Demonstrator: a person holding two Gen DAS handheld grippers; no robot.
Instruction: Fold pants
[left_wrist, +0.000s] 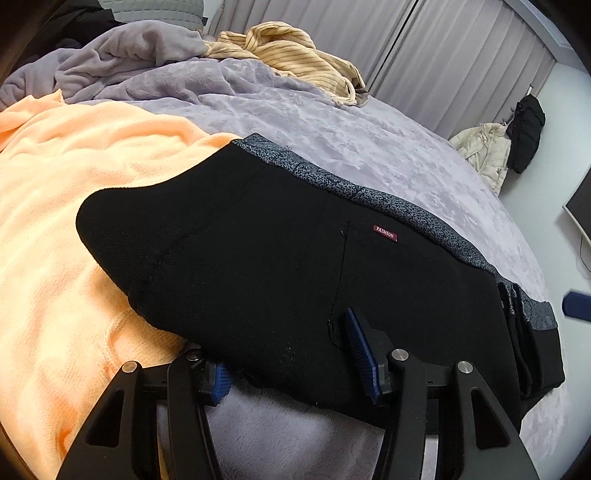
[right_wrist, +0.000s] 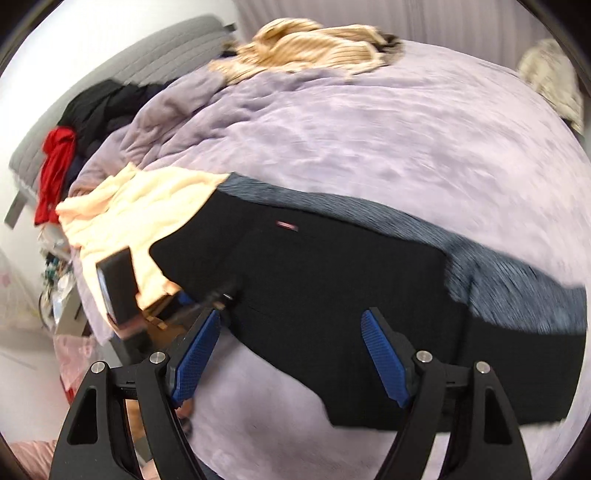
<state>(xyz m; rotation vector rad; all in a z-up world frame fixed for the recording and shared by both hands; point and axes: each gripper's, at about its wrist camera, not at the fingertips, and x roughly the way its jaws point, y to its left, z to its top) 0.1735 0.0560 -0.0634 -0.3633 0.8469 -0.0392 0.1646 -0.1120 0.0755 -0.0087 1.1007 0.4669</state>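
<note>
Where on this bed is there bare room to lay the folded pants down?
Free: the lavender blanket beyond the black pants, between their speckled waistband and the tan striped garment. Crowded: the orange sweater beside the pants and the bunched bedding behind it.

The pants (left_wrist: 258, 251) are matt black knit with a speckled grey waistband (left_wrist: 369, 192), lying on a plush lilac blanket (left_wrist: 351, 140) beside a fuzzy peach knit (left_wrist: 74, 206); the left gripper (left_wrist: 291, 365) has ribbed blue pads (left_wrist: 360, 343) on matt black plastic.
</note>
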